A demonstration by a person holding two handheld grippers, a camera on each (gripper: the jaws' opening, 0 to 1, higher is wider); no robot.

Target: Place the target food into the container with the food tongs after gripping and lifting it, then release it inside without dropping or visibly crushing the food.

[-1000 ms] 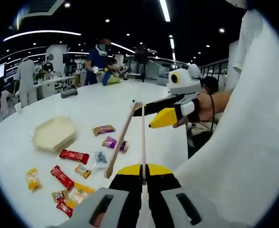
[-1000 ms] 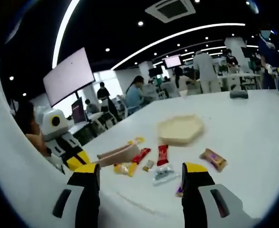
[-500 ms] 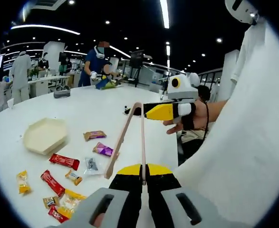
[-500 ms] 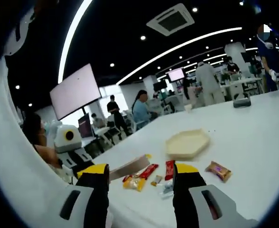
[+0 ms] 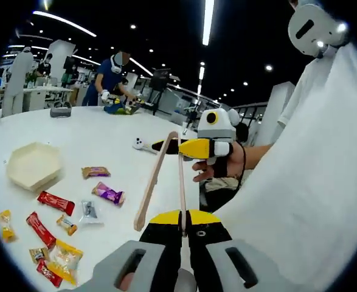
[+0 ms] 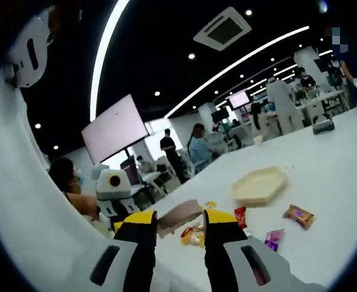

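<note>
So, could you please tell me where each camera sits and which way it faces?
Left gripper view: rides the left gripper, shut on tongs, facing across the white table; right gripper and hand ahead.
Right gripper view: rides the right gripper, facing the table; left gripper beyond.
Shared: hexagonal container, snacks.
</note>
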